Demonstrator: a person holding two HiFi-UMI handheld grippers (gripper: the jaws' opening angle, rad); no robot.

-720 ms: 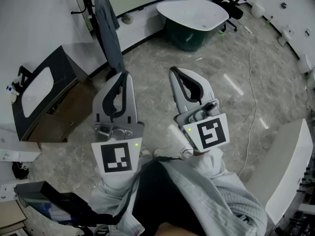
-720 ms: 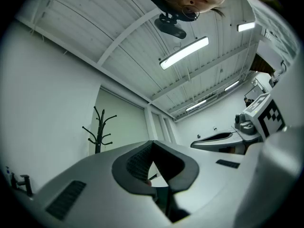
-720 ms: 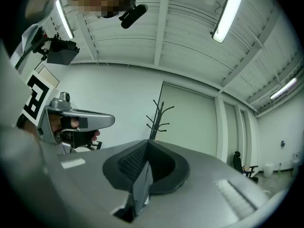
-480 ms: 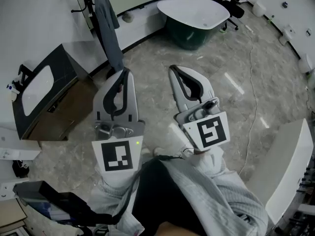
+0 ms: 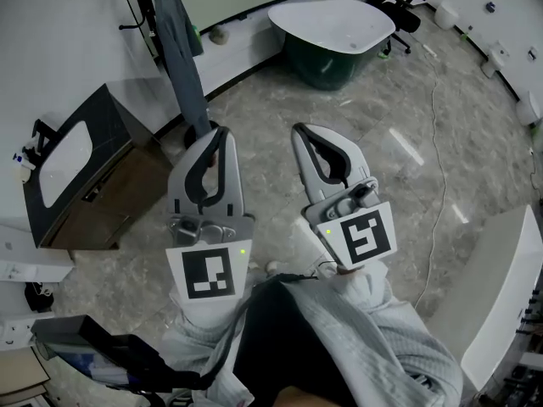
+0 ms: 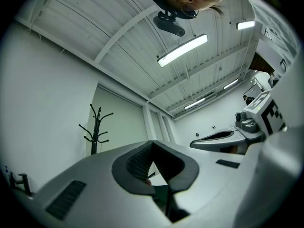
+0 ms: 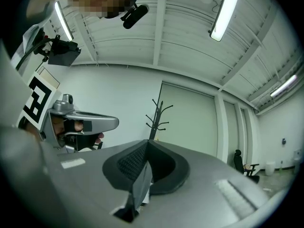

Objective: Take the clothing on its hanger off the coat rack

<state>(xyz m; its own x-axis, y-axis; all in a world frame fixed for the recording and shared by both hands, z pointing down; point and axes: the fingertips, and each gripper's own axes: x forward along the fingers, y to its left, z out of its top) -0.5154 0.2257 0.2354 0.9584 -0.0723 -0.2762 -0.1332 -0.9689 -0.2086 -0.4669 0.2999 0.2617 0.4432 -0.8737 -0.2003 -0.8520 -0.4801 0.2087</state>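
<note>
While my left tongs (image 5: 218, 131) and right tongs (image 5: 298, 129) are both closed with nothing between them, the grey clothing (image 5: 182, 53) hangs from the coat rack (image 6: 93, 137). Both tongs are held side by side, well short of the rack (the left is the nearer one), tilted slightly upward toward it.
</note>
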